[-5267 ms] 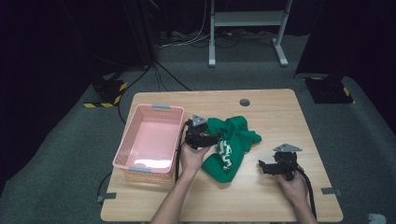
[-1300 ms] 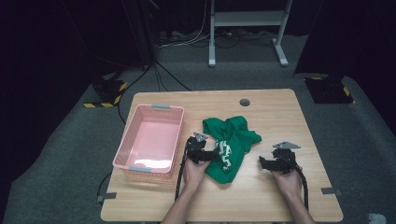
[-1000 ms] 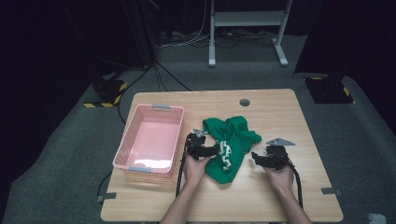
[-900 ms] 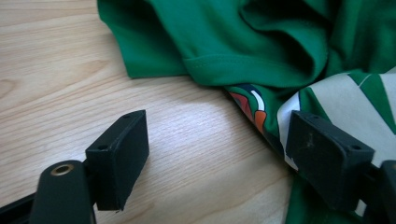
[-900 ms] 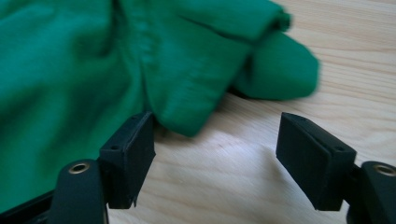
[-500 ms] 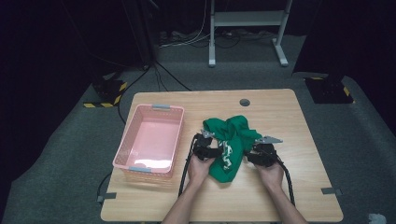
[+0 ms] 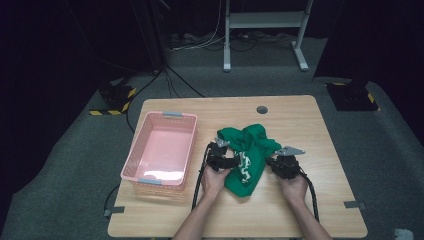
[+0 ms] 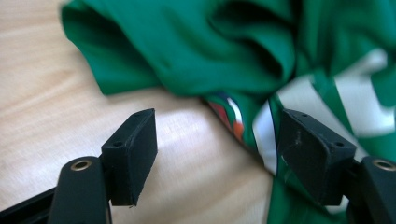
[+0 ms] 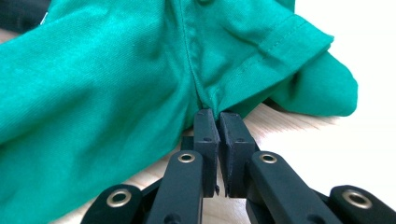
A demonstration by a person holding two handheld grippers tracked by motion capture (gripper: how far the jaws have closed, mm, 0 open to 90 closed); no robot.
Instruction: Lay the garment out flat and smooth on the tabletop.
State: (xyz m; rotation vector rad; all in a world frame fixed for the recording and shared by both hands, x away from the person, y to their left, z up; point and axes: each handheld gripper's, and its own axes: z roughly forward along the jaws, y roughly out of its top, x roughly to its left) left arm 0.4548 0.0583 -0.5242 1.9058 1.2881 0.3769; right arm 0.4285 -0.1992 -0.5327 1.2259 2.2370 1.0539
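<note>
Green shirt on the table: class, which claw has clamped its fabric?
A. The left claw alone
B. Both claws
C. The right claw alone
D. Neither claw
C: in the right gripper view the right claw has its jaws pressed together on a fold of the green shirt, having just been closing, while in the left gripper view the left claw stands wide apart, with the wooden table and the shirt's edge between its jaws.

I see a light wooden rectangular table (image 7: pixel 310 125) with rounded corners and a small dark round grommet (image 7: pixel 261 109) near its far edge; on it sit a pink plastic slatted basket (image 7: pixel 134 160) and, just beside that, a crumpled green printed cloth garment (image 7: pixel 250 150).
</note>
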